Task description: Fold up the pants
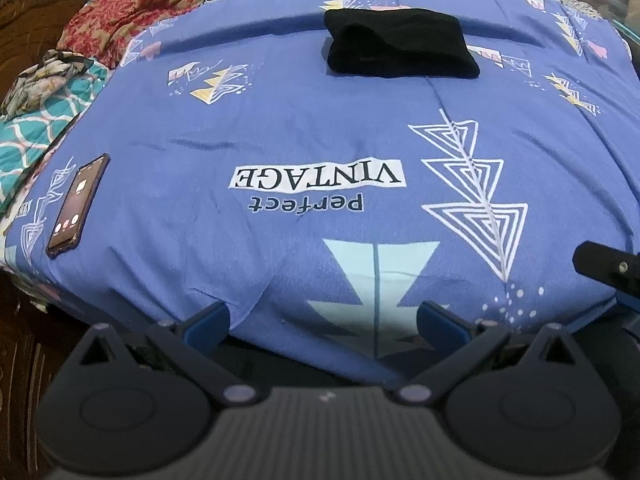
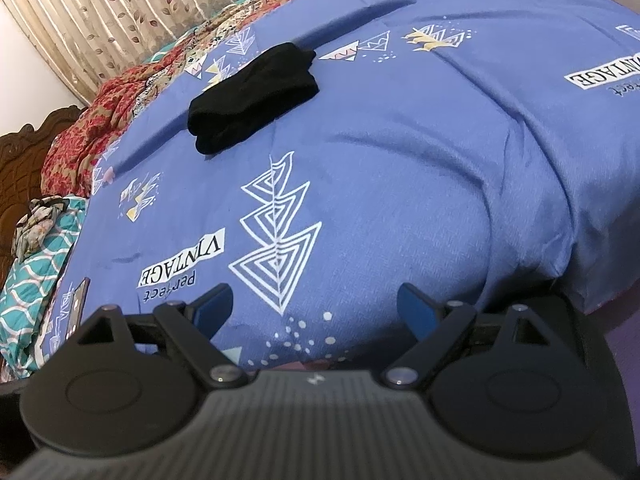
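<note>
Left wrist view: black pants (image 1: 400, 46) lie folded far off; left gripper (image 1: 324, 312) and right gripper (image 2: 316, 304), both spread empty, should stay clear.

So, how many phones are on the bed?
1. The phone lies at the left edge of the bed, screen lit. Another may be hidden under the clothes.
</note>
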